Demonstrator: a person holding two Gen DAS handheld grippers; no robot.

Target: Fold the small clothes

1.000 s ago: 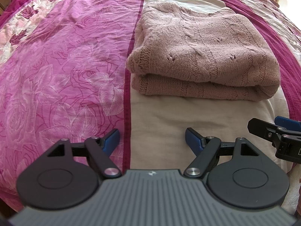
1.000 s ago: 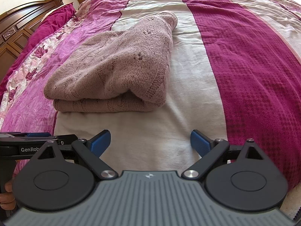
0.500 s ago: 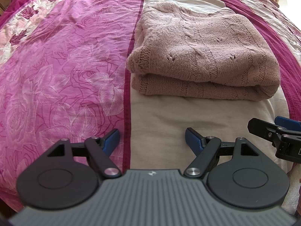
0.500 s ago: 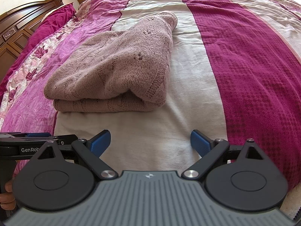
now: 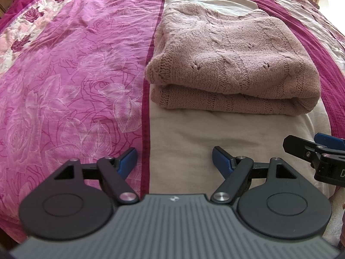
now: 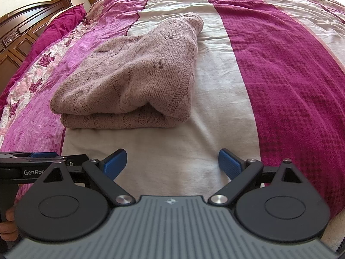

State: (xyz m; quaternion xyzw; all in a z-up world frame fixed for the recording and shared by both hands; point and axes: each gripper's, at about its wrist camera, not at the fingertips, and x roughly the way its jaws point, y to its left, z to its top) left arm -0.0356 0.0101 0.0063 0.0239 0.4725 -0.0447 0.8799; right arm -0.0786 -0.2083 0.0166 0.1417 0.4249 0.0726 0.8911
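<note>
Nearest, the left gripper [image 5: 174, 158] and right gripper [image 6: 172, 161] hover with blue pads spread apart, gripping nothing; each gripper's body is cut off at the frame edge. Beyond them, clear of both, the folded pink knit sweater [image 5: 232, 64] rests on the cream stripe of the bedspread [image 6: 291, 75], long axis crosswise, folded edge facing the grippers. The wooden headboard [image 6: 25, 32] is partly cropped.
</note>
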